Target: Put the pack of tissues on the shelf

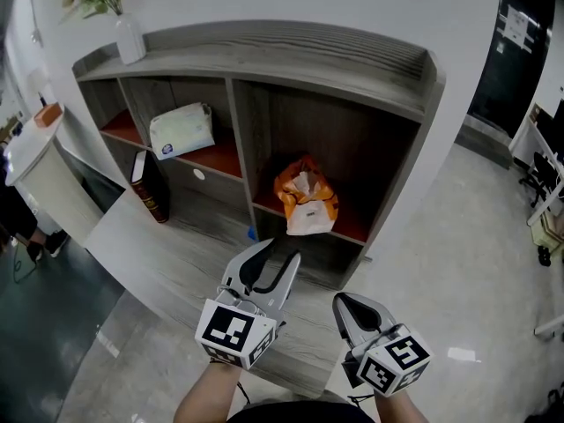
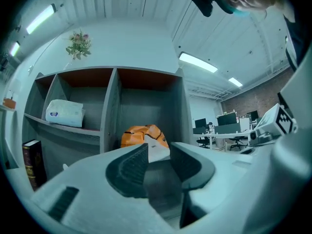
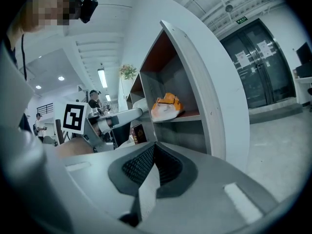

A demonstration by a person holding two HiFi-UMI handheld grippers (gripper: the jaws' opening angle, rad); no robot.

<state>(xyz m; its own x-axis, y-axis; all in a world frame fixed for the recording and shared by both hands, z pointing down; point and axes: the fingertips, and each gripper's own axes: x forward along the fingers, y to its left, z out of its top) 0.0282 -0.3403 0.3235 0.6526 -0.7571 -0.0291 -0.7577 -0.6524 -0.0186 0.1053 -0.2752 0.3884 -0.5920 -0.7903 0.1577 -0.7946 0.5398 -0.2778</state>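
Note:
The white pack of tissues [image 1: 181, 130] [image 2: 65, 113] lies on the red upper-left shelf of the grey shelf unit [image 1: 264, 55]. My left gripper [image 1: 280, 254] [image 2: 158, 151] hovers over the low ledge in front of the unit, open, with nothing between its jaws. It points toward the right compartment. My right gripper [image 1: 340, 301] [image 3: 153, 147] sits lower right of it, shut and empty, off the unit's right front corner. The tissue pack is not visible in the right gripper view.
An orange and white bag [image 1: 305, 197] [image 2: 142, 134] [image 3: 165, 106] fills the right compartment. A dark book [image 1: 150, 186] [image 2: 31, 162] stands below the tissue shelf. A vase of flowers [image 1: 129, 35] tops the unit. A white bin [image 1: 40, 161] stands at left.

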